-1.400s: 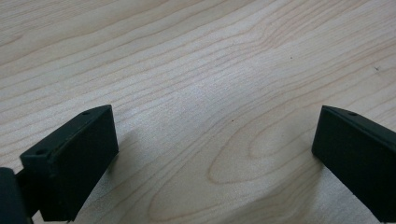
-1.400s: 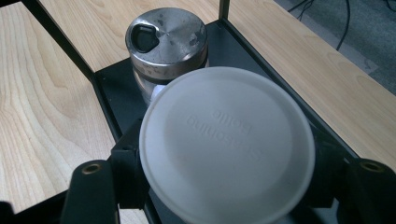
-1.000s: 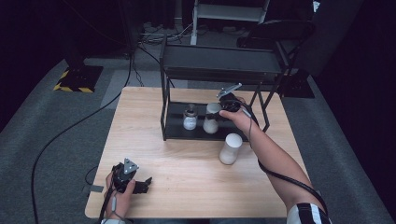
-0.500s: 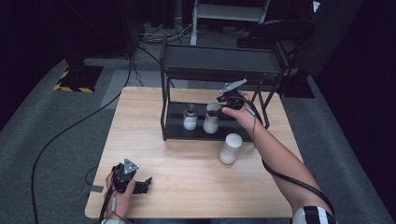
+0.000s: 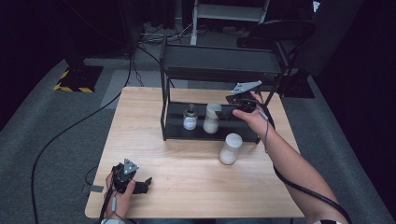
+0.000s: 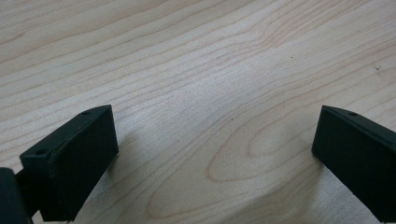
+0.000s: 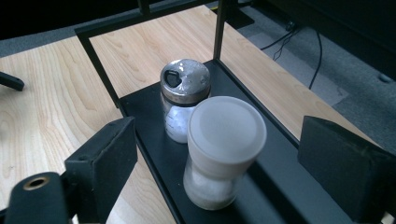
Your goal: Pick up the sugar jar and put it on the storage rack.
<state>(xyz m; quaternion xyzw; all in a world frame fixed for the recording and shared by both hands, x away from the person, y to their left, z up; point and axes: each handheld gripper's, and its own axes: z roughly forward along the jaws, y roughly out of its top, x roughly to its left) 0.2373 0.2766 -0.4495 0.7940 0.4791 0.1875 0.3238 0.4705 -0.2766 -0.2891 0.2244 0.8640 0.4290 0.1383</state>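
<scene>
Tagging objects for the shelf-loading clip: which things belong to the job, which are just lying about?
In the job:
- frosted white-lidded plastic jar on the black metal rack's lower shelf; right gripper open around it, its fingers have just been opening
- metal-capped glass shaker beside it
- second frosted plastic jar on the wooden table

Lying about:
- left gripper, open, idle
- yellow-black striped floor base

A pale wooden table point(image 5: 154, 116) carries a black metal two-tier rack point(image 5: 219, 63) at its far side. On the rack's lower shelf stand a small metal-capped glass shaker point(image 5: 189, 117) and, just right of it, a white-lidded frosted jar point(image 5: 212, 118) (apart, not touching). A second white-lidded frosted container point(image 5: 230, 149) stands on the table before the rack, towards its right end.
</scene>
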